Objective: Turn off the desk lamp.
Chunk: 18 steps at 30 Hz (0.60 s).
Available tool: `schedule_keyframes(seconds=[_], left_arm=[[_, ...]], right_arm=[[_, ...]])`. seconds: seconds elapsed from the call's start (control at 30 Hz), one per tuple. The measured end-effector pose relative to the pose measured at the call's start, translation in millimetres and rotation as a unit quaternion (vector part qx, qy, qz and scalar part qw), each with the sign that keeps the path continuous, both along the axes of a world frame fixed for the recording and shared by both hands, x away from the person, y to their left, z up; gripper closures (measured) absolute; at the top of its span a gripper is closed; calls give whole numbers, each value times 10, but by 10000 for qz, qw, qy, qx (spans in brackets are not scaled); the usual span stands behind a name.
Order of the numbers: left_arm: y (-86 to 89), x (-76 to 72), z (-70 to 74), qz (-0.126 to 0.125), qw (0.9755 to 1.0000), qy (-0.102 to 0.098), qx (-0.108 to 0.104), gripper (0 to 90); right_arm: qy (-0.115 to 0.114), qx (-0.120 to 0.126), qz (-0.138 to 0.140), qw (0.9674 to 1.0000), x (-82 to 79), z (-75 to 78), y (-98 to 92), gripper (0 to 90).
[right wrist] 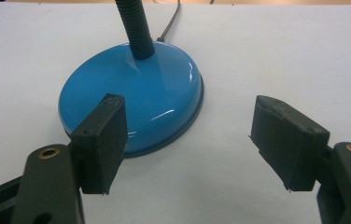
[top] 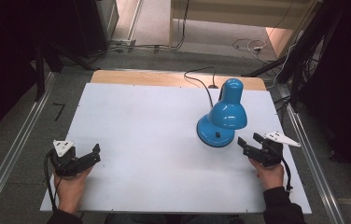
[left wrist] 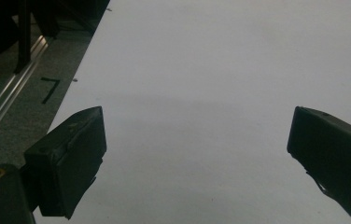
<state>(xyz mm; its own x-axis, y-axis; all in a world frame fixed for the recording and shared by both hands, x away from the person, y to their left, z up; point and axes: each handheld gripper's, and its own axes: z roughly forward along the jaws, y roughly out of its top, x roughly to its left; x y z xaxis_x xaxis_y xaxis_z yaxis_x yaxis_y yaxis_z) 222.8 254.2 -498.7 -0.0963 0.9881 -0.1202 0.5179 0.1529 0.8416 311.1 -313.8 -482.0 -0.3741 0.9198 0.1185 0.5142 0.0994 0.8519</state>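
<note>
- Left gripper: jaws apart, nothing between, over bare white worktop.
- Right gripper: jaws apart, just beside blue desk lamp base.

The desk lamp is glossy bright blue from shade to round base, with a darker blue ribbed neck. It sits on a plain white table edged in pale wood. Both grippers are matte black with grey plates.
</note>
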Motion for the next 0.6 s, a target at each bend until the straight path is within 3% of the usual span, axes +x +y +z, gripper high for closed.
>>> schedule_keyframes(seconds=[0.6], left_arm=[[-2,1,0,-3,10000,-2,9,54]], right_arm=[[111,-46,-49,9999,-148,-14,-174,241]])
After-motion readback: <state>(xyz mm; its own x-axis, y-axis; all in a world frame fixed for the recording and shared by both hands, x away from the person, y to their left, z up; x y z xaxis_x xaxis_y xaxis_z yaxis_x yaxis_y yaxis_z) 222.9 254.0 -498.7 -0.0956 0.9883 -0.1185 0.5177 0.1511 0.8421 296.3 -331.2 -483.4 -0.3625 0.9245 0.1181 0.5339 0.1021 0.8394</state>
